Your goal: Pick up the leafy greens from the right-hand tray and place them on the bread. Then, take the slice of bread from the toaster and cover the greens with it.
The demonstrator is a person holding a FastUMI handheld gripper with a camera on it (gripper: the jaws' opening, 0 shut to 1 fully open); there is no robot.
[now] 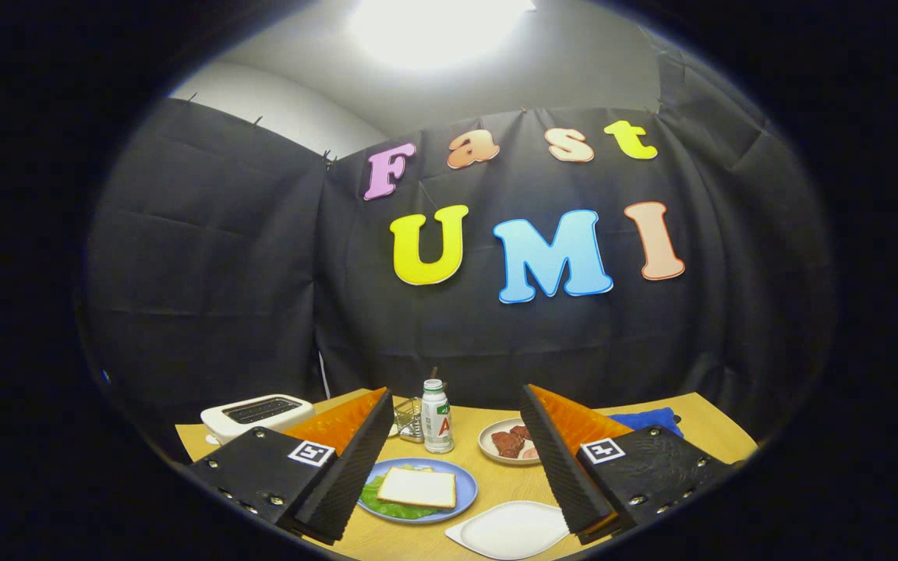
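**Ana:** Gripper view first: what are the fingers [455, 460] doing?

**Ben:** They are spread wide with nothing between them, held above the surface [507, 479]. Nearest, just ahead of the right finger, lies a white tray [507, 531], and it looks bare.

**Ana:** And the greens?

**Ben:** On the blue plate [464, 487], between the fingers and a little toward the left one. A slice [416, 487] lies flat on top, and the greens [390, 508] poke out from under its near and left edges. I can't tell whether another slice sits beneath them.

**Ana:** So the job looks about done?

**Ben:** That's my guess: greens covered, fingers free. If any step remains, it is backing off. I'd lift straight up and away, keeping the left finger off the plate rim so the slice isn't nudged askew.

**Ana:** What's farther back?

**Ben:** A small white bottle [436, 417] stands upright beyond the plate, with a wire thing [408, 418] just to its left that I can't make out. Right of the bottle is a small dish [496, 452] holding reddish-brown pieces, perhaps meat, partly hidden by the right finger. Something blue [652, 421] lies behind that finger.

**Ana:** The toaster?

**Ben:** The toaster [258, 413] is at the far left, beyond the left finger. Its slots look dark; I see no bread standing up out of them, though the angle is shallow.
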